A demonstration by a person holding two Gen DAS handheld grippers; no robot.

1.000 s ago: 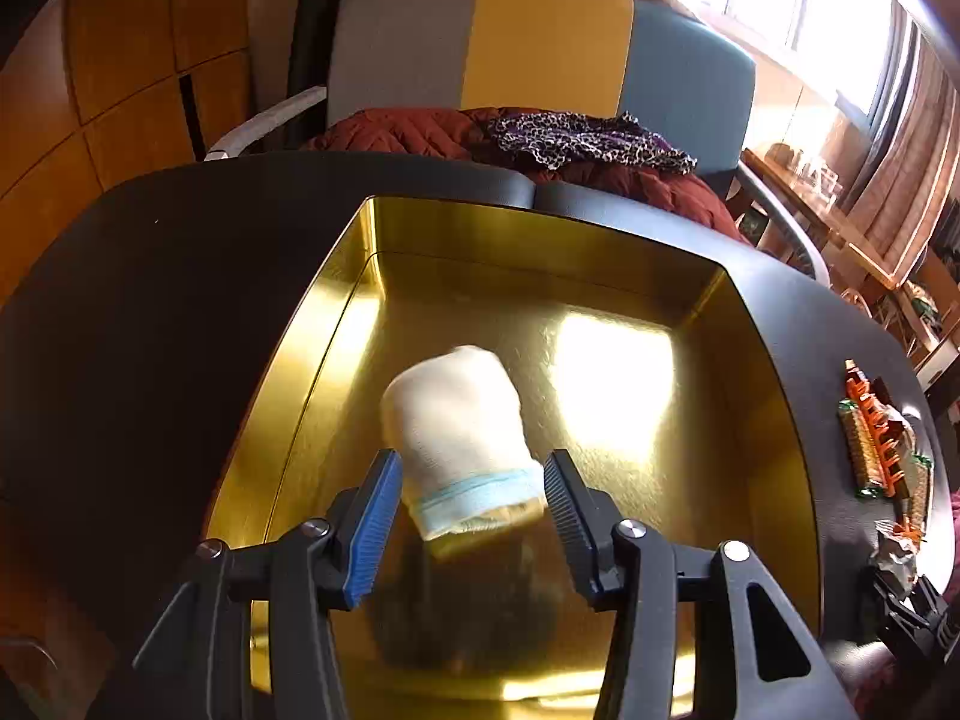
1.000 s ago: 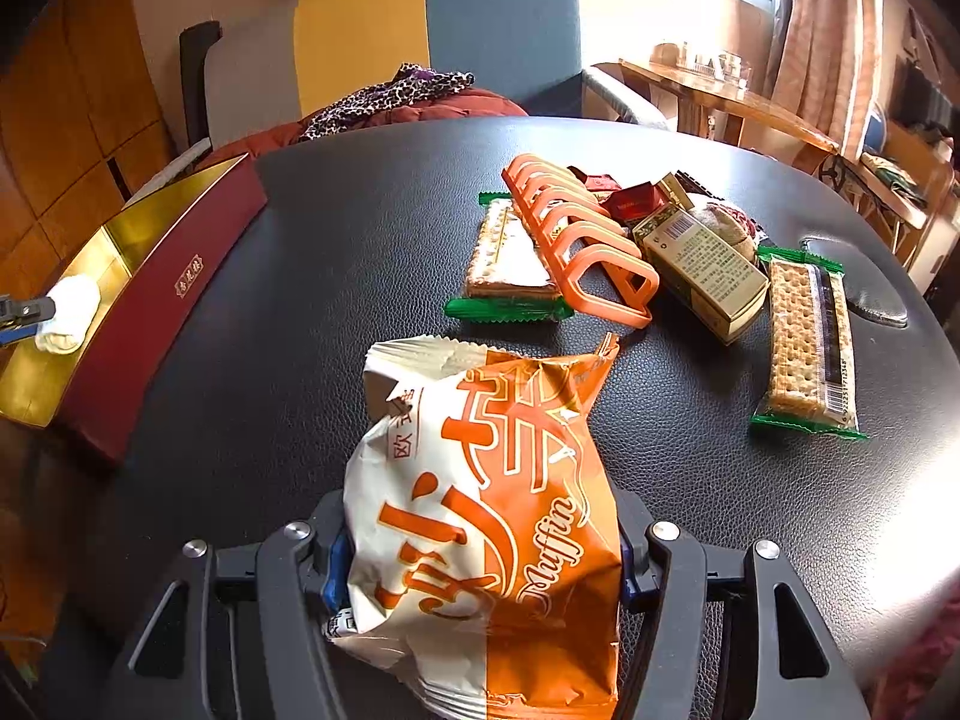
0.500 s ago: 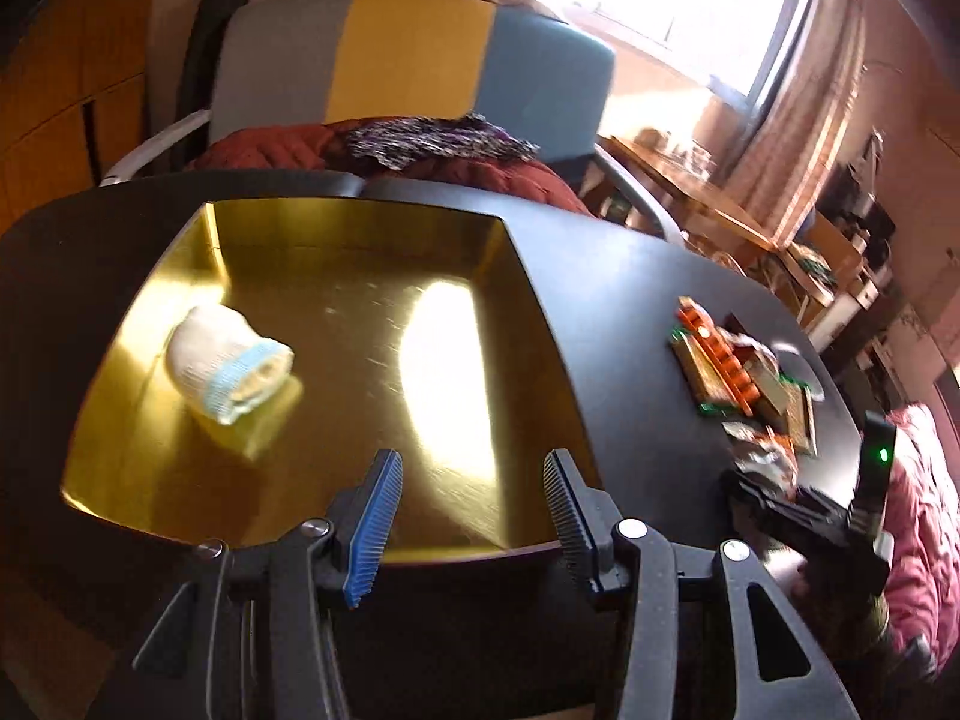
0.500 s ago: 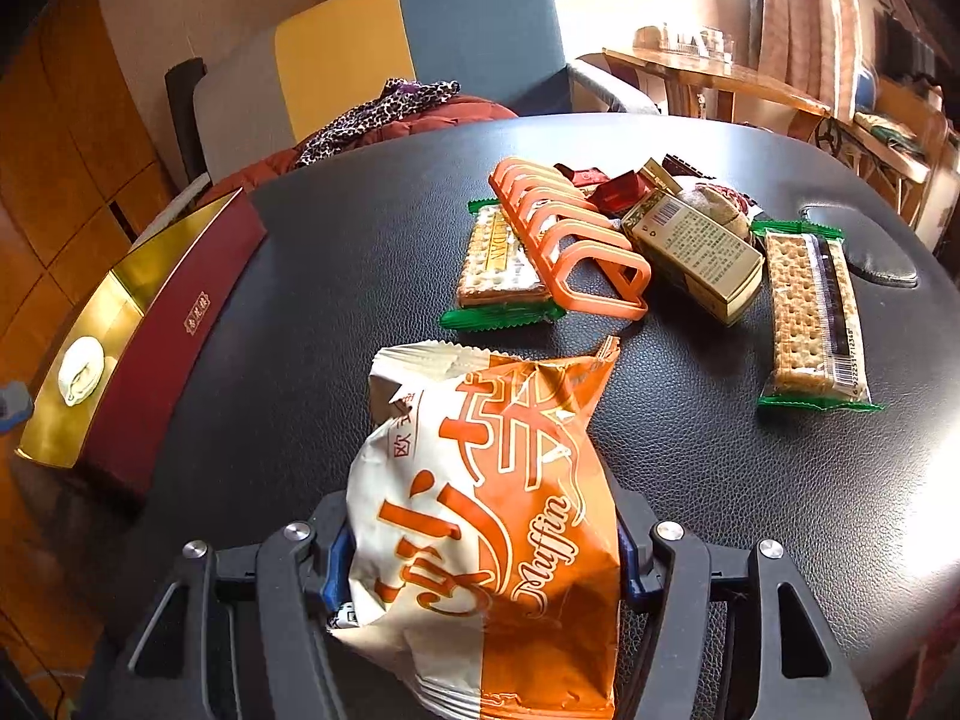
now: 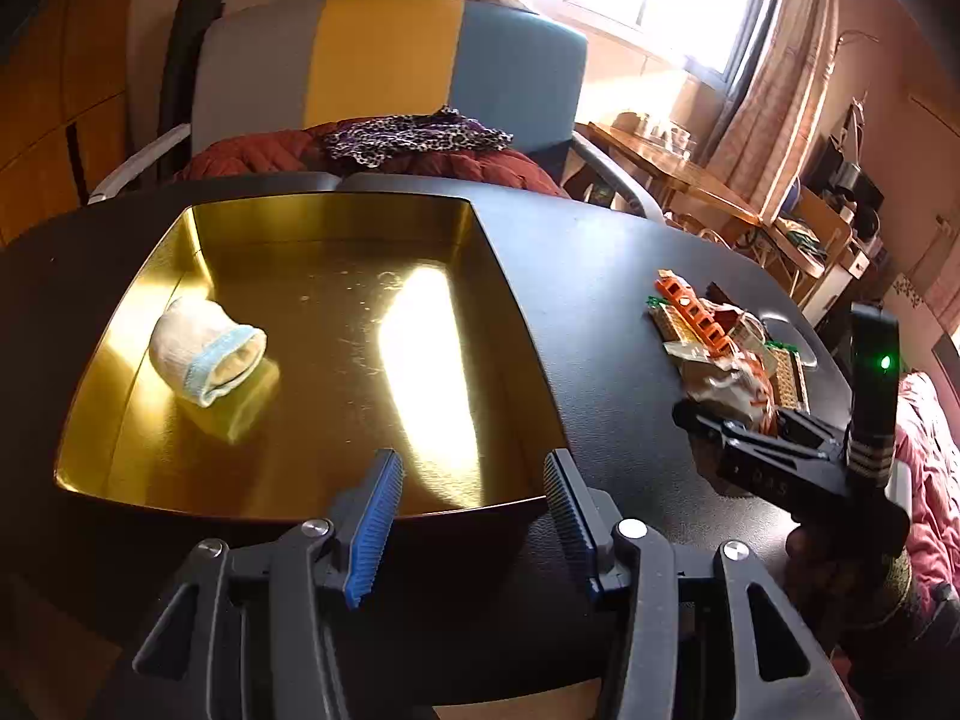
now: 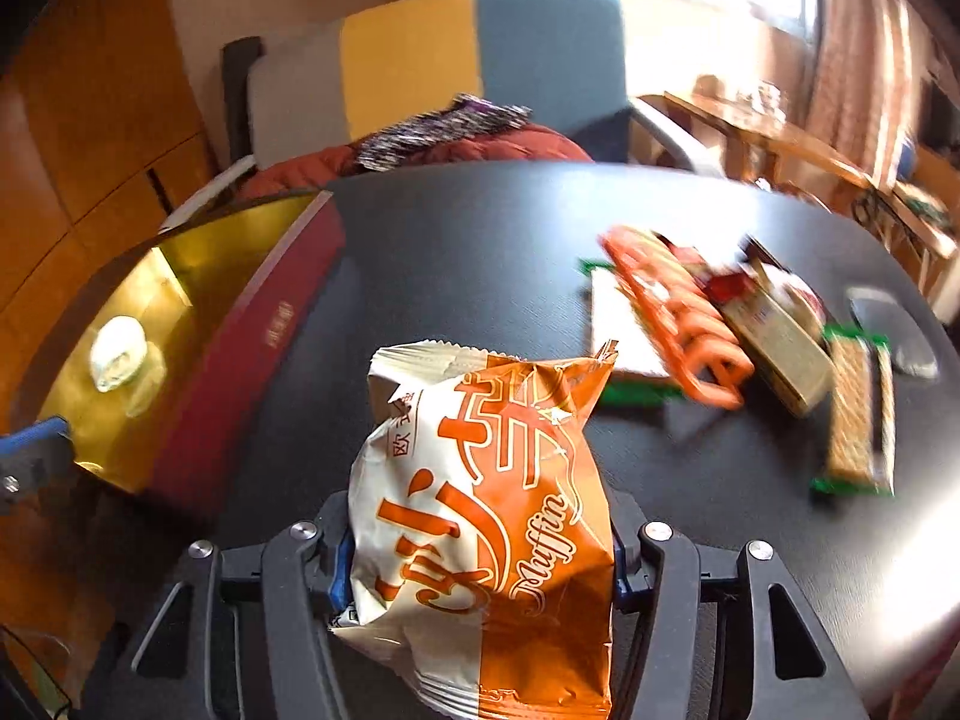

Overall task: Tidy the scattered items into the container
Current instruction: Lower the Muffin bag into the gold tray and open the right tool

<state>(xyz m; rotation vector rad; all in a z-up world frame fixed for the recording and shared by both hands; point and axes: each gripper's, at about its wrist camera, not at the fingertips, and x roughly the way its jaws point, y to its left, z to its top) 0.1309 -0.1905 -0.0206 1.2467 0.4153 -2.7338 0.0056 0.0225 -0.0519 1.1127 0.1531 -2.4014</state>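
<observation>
Evidently, a light, crinkly muffin packet was held by the right gripper, jaws just closing.
Mid-body pinching was judged safest against crushing; the left gripper was left wide, empty.

A gold-lined tray with dark red outer walls is set on the black surface. A rolled cream sock with a pale blue cuff lies on its side inside, near the left wall. An orange-and-white muffin packet is gripped upright. Cracker packs, an orange clip and a small box are clustered apart from the tray.
</observation>
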